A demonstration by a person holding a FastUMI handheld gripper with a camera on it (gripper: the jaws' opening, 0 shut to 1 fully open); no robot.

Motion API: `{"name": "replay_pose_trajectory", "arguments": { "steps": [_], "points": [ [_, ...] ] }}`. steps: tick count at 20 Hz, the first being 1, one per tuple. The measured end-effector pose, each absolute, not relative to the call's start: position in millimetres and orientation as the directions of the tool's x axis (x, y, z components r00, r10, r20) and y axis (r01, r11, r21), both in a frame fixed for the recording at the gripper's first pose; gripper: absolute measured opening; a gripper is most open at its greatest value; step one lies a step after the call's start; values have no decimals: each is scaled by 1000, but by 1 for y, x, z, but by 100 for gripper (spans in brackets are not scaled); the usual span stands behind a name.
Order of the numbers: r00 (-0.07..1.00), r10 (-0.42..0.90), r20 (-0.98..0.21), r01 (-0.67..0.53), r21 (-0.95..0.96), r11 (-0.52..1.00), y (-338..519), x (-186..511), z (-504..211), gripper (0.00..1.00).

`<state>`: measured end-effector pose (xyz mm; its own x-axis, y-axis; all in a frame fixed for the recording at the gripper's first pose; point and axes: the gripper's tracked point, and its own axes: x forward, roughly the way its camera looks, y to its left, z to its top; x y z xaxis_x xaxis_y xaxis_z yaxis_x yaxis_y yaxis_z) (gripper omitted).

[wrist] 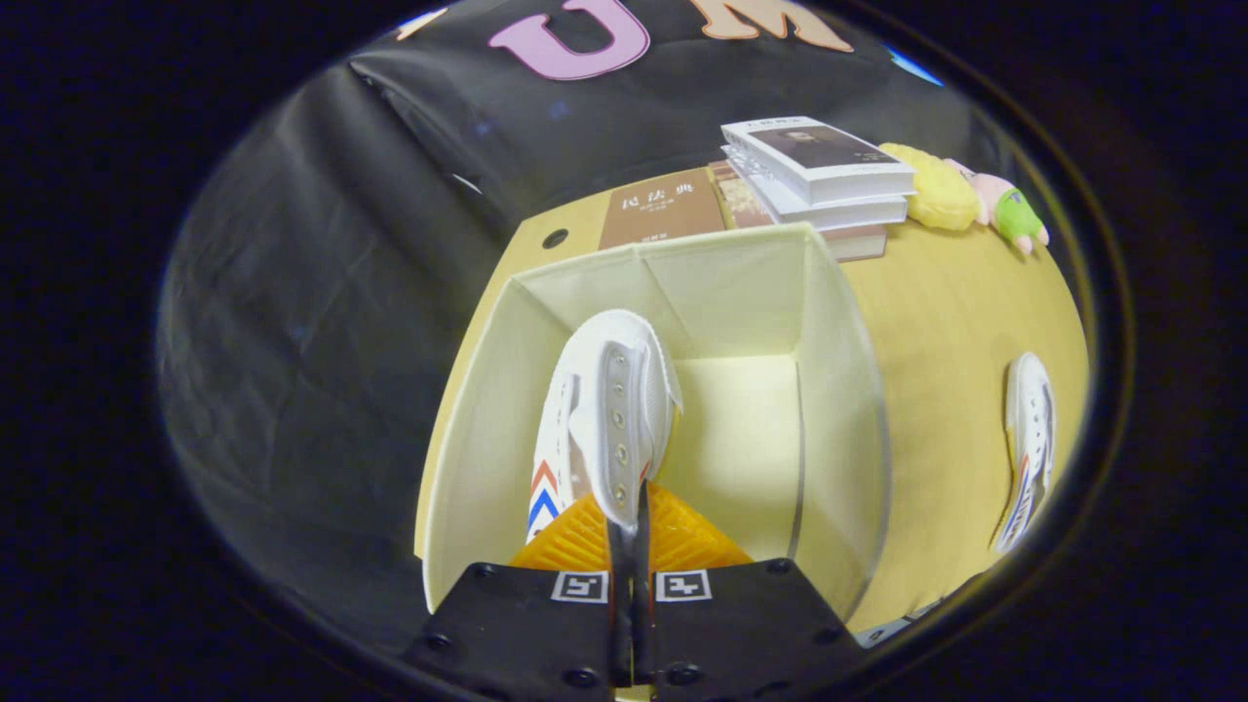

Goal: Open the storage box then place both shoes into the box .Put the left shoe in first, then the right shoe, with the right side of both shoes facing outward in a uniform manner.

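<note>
The gripper (629, 522) pinched a white shoe (609, 414) tight between its orange fingers (575, 541) — inside the open storage box (843, 390). Another shoe (1029, 448) lay at three o'clock.

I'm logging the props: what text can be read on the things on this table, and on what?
"民法典": brown book behind the storage box.
Stacked white books: print too small to read.
Shoe, pinched in the shut tool over the box: no words.

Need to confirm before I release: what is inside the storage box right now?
One white shoe, pinched at its rear by the shut gripper, inside the storage box. The floor beside it is bare; under the shoe is hidden. The other shoe lies outside.
</note>
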<state>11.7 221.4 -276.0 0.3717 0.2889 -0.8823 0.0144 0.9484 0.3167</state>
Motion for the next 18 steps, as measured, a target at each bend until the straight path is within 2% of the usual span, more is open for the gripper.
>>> {"name": "replay_pose_trajectory", "arguments": {
  "steps": [2,6,10,18],
  "points": [
    [354,282,-892,9,305,952,227,8,-282,4],
    [379,379,-844,-7,407,914,244,11,-267,51],
    [420,420,-805,-58,438,897,237,13,-240,98],
    [506,470,-723,-227,414,882,180,1,-171,100]
  ]
}}
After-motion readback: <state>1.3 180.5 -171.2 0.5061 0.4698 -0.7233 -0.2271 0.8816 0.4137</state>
